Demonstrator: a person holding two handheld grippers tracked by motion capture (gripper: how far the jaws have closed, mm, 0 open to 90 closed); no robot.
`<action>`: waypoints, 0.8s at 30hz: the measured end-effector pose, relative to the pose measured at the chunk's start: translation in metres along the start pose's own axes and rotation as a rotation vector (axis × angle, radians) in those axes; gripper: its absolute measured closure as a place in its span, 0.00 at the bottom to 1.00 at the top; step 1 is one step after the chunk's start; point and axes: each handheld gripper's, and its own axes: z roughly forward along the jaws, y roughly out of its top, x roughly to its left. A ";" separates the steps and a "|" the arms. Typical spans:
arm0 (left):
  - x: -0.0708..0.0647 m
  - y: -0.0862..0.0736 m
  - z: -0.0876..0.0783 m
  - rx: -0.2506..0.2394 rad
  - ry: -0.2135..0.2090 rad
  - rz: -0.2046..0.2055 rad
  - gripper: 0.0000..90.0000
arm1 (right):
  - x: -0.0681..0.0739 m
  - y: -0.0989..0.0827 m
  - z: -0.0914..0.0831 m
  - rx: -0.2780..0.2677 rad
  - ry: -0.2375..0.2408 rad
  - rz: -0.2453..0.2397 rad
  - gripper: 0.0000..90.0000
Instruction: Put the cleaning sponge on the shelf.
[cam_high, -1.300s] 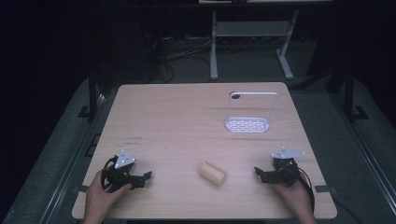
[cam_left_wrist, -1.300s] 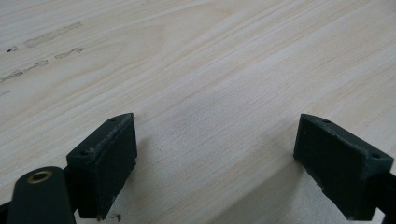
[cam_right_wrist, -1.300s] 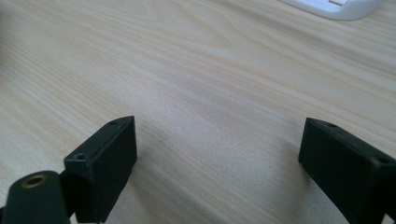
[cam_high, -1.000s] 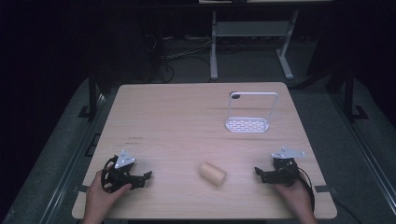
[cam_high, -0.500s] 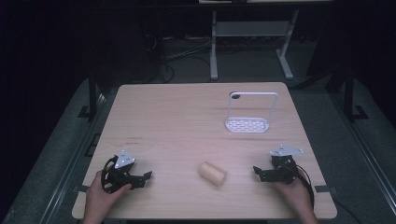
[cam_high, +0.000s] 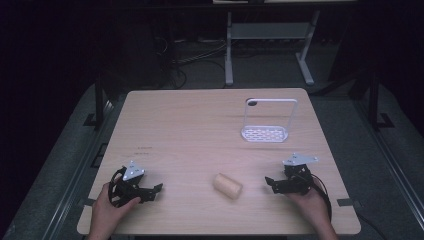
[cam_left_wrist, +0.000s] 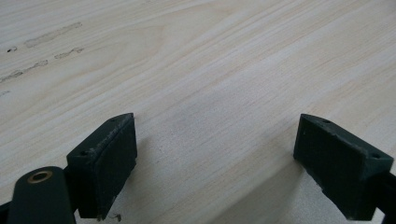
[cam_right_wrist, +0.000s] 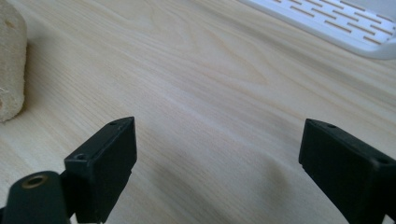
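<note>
Two grippers, both empty, jaws spread wide: left gripper (cam_high: 145, 191) low on the bench (cam_high: 190, 130) at the near left, right gripper (cam_high: 280, 185) at the near right, each held in a hand. One pale bread roll (cam_high: 227, 186) lying on its side between them, nearer the right gripper, touching neither. Seen again at the left edge of the right gripper view as a rough beige lump (cam_right_wrist: 10, 70), off to the side of the open jaws, not between them. One white rack (cam_high: 265, 121) standing upright farther back on the right, a slotted base with a thin frame rising from it, well apart from the roll; a corner of its slotted base (cam_right_wrist: 336, 23) visible at the top of the right gripper view. Bare wood grain and a few faint marks ahead of the left gripper (cam_left_wrist: 215, 154), nothing within reach of its jaws. Judged from this layout: work barely started, nothing grasped, nothing lifted, nothing on the rack. Left to do, by that reading: close on the roll, most likely with the right gripper, then carry it, probably toward the rack. Count in full: two grippers, two hands, one roll, one rack, one bench.
</note>
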 end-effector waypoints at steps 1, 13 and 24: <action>0.000 0.000 0.000 0.000 0.000 0.000 0.14 | 0.001 0.001 0.000 0.002 0.004 0.002 0.12; 0.000 0.000 0.000 0.000 0.000 0.000 0.14 | 0.010 0.014 0.007 0.010 0.044 -0.034 0.12; 0.000 0.000 0.000 0.001 0.000 0.001 0.14 | 0.015 0.025 0.011 0.004 0.075 -0.048 0.12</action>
